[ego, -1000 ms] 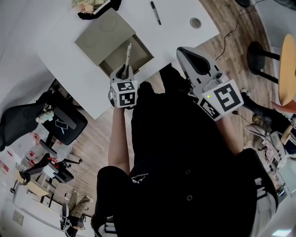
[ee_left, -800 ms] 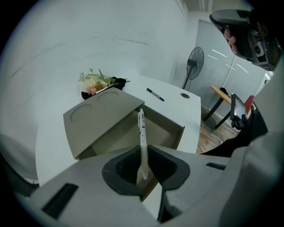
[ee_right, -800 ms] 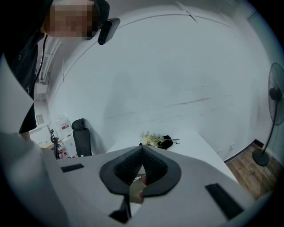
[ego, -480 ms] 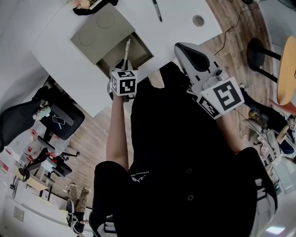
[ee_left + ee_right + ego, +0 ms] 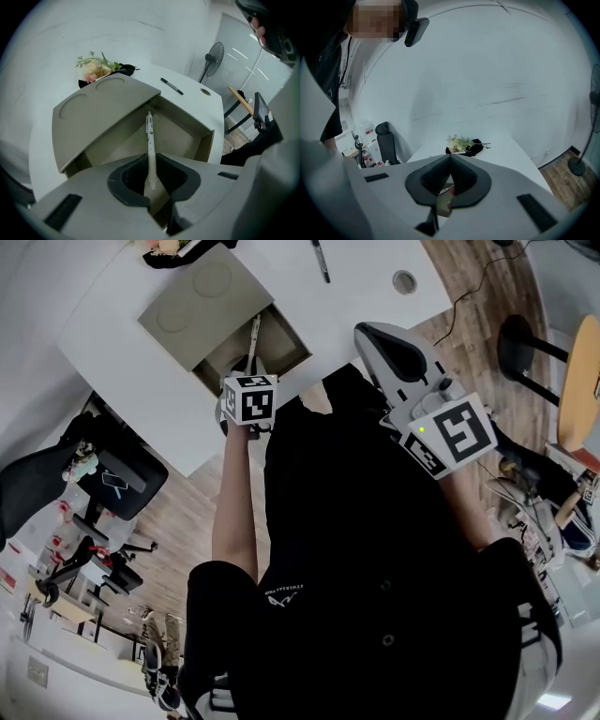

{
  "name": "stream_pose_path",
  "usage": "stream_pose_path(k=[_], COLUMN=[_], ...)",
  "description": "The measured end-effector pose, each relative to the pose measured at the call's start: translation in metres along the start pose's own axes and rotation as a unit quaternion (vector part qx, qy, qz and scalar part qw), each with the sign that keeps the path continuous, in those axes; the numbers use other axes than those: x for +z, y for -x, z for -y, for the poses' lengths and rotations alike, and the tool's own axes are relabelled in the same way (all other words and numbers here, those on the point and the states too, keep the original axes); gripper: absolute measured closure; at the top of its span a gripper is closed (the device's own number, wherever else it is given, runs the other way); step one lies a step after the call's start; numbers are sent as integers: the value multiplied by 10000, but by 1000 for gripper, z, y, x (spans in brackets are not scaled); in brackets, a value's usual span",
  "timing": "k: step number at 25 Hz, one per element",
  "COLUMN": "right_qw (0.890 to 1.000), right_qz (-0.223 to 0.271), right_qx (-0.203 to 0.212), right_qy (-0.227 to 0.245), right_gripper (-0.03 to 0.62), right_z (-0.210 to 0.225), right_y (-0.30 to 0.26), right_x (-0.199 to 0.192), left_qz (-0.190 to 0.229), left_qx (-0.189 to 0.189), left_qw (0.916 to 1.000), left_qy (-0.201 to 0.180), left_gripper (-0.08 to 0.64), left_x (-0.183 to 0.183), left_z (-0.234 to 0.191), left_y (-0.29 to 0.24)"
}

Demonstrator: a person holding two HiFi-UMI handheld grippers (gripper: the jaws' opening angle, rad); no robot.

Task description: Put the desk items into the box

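White desk, open grey box on it.
Left gripper clamps a white pen above the box; right gripper, right of the box, has jaws together.

The left gripper has pushed forward toward the box (its marker cube now sits closer to the box's near wall), carrying the white pen farther over the box's open compartment.

No legible text — pen print too small
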State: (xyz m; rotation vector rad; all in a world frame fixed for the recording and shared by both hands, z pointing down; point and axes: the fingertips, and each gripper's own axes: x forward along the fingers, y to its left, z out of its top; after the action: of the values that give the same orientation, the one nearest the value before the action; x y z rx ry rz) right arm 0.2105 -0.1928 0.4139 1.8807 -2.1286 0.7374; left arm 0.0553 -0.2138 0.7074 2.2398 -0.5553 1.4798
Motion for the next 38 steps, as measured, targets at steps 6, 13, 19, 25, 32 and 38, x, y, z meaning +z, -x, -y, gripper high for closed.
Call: stream_pose_path(k=[6, 13, 19, 25, 32, 38], right_qw=[10000, 10000, 9999, 9997, 9990, 9985], right_qz=[-21, 4, 47, 125, 239, 280], right_qx=[21, 13, 72, 173, 302, 396], right_qy=[41, 47, 80, 133, 204, 259], right_gripper=[594, 594, 594, 594, 594, 594], right_z=[-3, -8, -18, -37, -65, -89], right_y=[-3, -4, -4, 2, 11, 23], right_x=[2, 4, 5, 5, 3, -7], left_qz=[-147, -109, 115, 561, 1439, 2111], left_qx=[-41, -234, -304, -155, 126, 203], left_qw=[9999, 9997, 9993, 9979, 9886, 9744], left_qy=[20, -9, 204, 289, 434, 747], left_gripper=[503, 492, 477, 477, 544, 552], left_x=[-5, -5, 0, 8, 21, 19], left_z=[-1, 3, 2, -2, -9, -9], left_y=[-5, -3, 7, 36, 88, 135])
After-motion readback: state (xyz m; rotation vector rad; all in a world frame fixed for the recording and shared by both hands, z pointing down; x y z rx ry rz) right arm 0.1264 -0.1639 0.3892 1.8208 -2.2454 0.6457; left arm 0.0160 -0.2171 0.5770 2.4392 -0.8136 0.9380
